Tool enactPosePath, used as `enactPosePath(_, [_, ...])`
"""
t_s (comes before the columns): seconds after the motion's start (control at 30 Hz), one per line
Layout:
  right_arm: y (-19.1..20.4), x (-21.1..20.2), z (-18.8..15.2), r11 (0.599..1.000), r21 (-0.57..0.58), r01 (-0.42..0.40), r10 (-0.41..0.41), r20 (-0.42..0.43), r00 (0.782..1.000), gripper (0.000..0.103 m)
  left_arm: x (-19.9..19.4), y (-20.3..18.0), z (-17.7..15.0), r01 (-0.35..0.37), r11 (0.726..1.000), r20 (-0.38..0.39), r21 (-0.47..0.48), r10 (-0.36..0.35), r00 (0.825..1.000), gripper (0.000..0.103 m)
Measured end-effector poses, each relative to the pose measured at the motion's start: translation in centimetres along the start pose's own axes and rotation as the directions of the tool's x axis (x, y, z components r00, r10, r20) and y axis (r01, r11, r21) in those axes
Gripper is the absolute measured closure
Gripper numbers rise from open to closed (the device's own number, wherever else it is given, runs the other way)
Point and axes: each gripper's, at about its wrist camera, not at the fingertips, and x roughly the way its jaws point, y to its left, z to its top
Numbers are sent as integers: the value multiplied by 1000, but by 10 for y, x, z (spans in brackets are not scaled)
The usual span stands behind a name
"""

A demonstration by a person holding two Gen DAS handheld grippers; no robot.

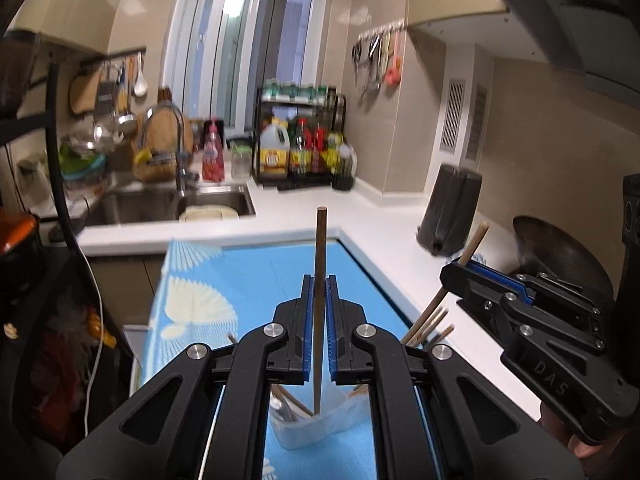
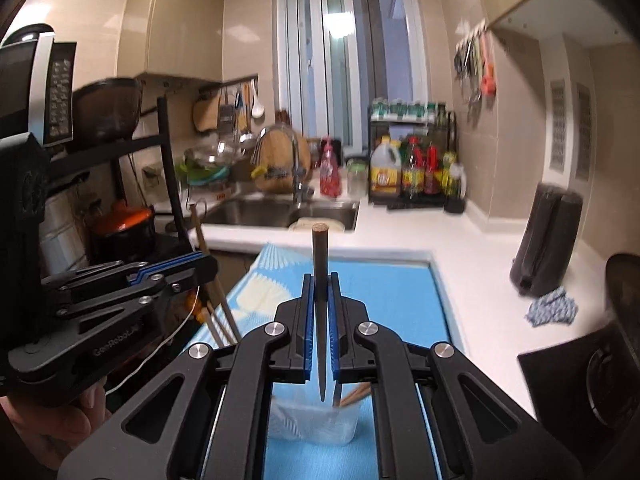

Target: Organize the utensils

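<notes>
The left gripper (image 1: pixel 319 288) is clamped on 1 thin brown wooden chopstick (image 1: pixel 321 240), standing upright between its blue pads. The right gripper (image 2: pixel 320 286) pinches 1 darker tapered chopstick (image 2: pixel 320 256), thick end up. Both hover over the clear plastic container (image 2: pixel 316 424) on the light blue patterned mat (image 2: pixel 400 300), where more chopsticks (image 2: pixel 352 396) lean. Open mat lies ahead, bounded by the white L-shaped countertop (image 2: pixel 460 248). The left view alone shows the dark wok (image 1: pixel 560 252) at right; the right view alone shows the blue checked cloth (image 2: pixel 552 306) and the orange-lidded pot (image 2: pixel 128 216) on the black rack.
</notes>
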Motion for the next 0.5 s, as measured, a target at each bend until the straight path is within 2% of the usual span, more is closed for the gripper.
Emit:
enactPosePath(0.03, [-1, 3, -5, 1000, 1, -15, 15, -27, 1000, 92, -1, 2, -4, 7, 1000, -6, -10, -7, 1000, 96])
enactPosePath(0.1, [-1, -3, -12, 1000, -12, -2, 2, -22, 1000, 75, -10, 6, -9, 1, 1000, 5, -13, -1, 1000, 88])
enactPosePath(0.17, [-4, -14, -17, 1000, -4, -7, 7, -15, 1000, 69, -24, 8, -12, -12, 1000, 27, -27, 13, 1000, 71])
enactPosePath(0.23, [-7, -29, -24, 1000, 8, -10, 10, -2, 1000, 62, -40, 10, -18, -16, 999, 44, -49, 18, 999, 64])
enactPosePath(0.3, [-8, -47, -33, 1000, 4, -2, 2, 13, 1000, 49, -55, 13, -28, -29, 997, 57, -70, 33, 998, 52])
enactPosePath(0.33, [-9, -56, -39, 1000, 8, 4, -4, 23, 1000, 45, -65, 14, -37, -44, 995, 61, -85, 49, 997, 44])
enactPosePath(0.37, [-9, -63, -45, 1000, 12, 10, -10, 31, 999, 36, -69, 15, -44, -53, 994, 63, -92, 59, 996, 38])
enactPosePath(0.4, [-10, -70, -52, 1000, 9, 13, -13, 41, 999, 27, -74, 15, -53, -63, 993, 63, -97, 69, 996, 35])
enactPosePath(0.47, [-10, -84, -71, 999, 8, 43, -43, 58, 997, 14, -82, 13, -75, -100, 990, 64, -103, 107, 992, 21])
enactPosePath(0.5, [-10, -90, -82, 998, 11, 59, -60, 67, 996, 11, -85, 11, -87, -118, 988, 63, -102, 125, 990, 18])
